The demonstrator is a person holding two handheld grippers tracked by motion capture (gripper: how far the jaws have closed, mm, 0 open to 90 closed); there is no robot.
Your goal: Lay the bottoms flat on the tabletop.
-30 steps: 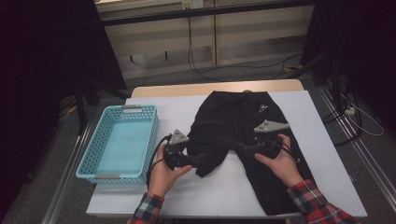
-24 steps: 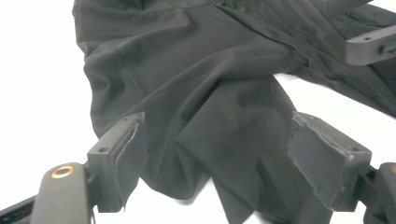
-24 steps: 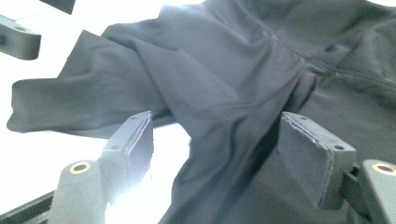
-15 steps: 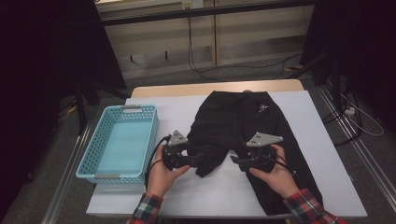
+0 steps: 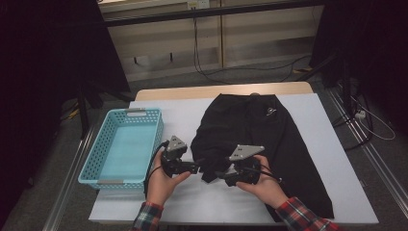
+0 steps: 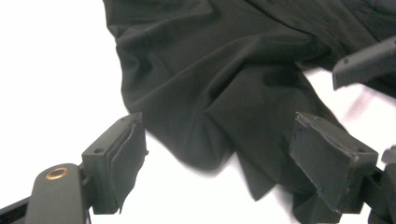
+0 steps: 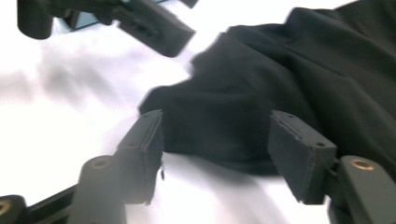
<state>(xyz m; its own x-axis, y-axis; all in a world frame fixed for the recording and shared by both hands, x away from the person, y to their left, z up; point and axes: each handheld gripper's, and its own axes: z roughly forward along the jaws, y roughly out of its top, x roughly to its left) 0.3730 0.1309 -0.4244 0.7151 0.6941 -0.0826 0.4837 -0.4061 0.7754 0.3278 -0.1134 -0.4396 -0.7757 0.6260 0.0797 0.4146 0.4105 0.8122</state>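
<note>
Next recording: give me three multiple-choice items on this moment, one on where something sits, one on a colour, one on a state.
1. Where is the basket relative to the black garment?
A. To its left on the table
B. To its right
C. On top of it

2. What colour is the basket?
A. Red
B. Light blue
C. Yellow

3. How do the jaws of the left hand-held gripper stand?
A. Clamped on the basket rim
B. Shut with nothing between them
C. Open, with the garment's edge ahead of them

Answers: 1 A, the high view shows the basket at the table's left side. 2 B, its mesh walls are light blue. 3 C, the left gripper view shows both pads apart and not pressing the cloth.
</note>
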